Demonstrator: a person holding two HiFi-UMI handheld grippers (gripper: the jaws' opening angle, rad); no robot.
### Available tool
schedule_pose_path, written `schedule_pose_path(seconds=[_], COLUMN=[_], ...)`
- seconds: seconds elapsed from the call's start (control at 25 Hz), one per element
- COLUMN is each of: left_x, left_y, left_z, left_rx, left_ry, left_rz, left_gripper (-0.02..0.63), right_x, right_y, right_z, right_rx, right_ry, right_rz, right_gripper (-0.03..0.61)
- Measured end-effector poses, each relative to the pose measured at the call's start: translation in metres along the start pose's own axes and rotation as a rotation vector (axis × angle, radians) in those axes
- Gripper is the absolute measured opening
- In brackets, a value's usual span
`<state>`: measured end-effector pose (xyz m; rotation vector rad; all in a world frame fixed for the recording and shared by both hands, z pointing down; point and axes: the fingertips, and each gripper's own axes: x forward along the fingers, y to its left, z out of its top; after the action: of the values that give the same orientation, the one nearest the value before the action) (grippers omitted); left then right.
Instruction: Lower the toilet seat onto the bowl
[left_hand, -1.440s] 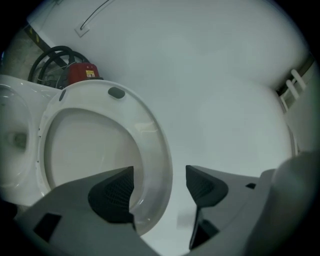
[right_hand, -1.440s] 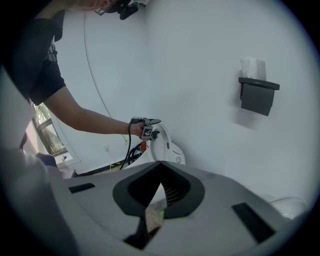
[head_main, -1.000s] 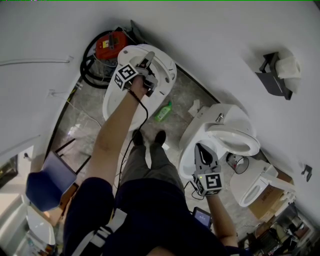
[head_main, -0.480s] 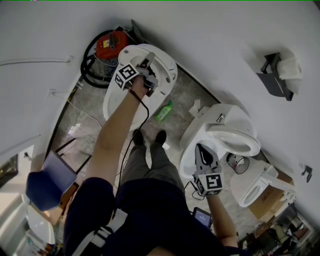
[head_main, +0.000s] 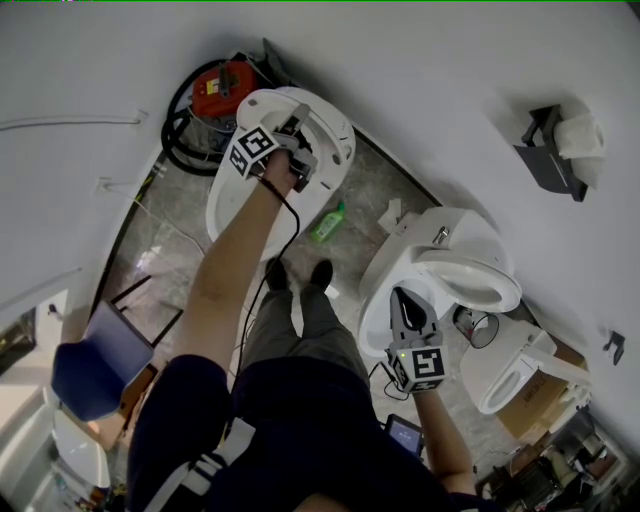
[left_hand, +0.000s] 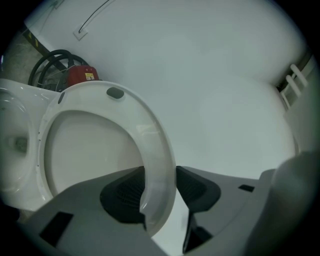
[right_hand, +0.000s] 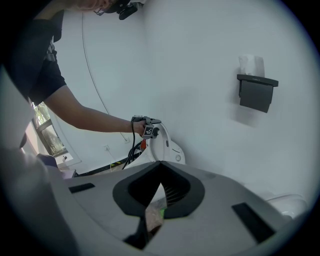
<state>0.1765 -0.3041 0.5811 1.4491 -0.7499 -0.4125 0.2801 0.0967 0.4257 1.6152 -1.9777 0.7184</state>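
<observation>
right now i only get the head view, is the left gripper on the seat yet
Observer: Yes. The left gripper view shows the left gripper with its pads against both faces of the raised seat; its jaws have just been closing.
Operator: right gripper holding anything
Observer: No. The right gripper view shows the right gripper shut, tips together, nothing between them.

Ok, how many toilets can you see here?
3 toilets: one at upper left, seat raised; one mid-right; one at lower right, partly hidden. A white shape at the bottom-left edge may be another.
</observation>
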Motion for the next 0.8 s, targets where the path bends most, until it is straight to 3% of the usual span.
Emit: schedule_pose_path(seconds=[0.8], left_x=[-0.057], left_y=[-0.002], left_z=[0.001], left_rx=[0.032], left_ry=[0.015], left_rz=[-0.057], left_gripper=[0.204], right_x=[0.006], right_y=[0.019], right_z=[0.003], right_rx=[-0.038], right_ry=[-0.013], right_rz=[0.047], right_gripper=[0.018])
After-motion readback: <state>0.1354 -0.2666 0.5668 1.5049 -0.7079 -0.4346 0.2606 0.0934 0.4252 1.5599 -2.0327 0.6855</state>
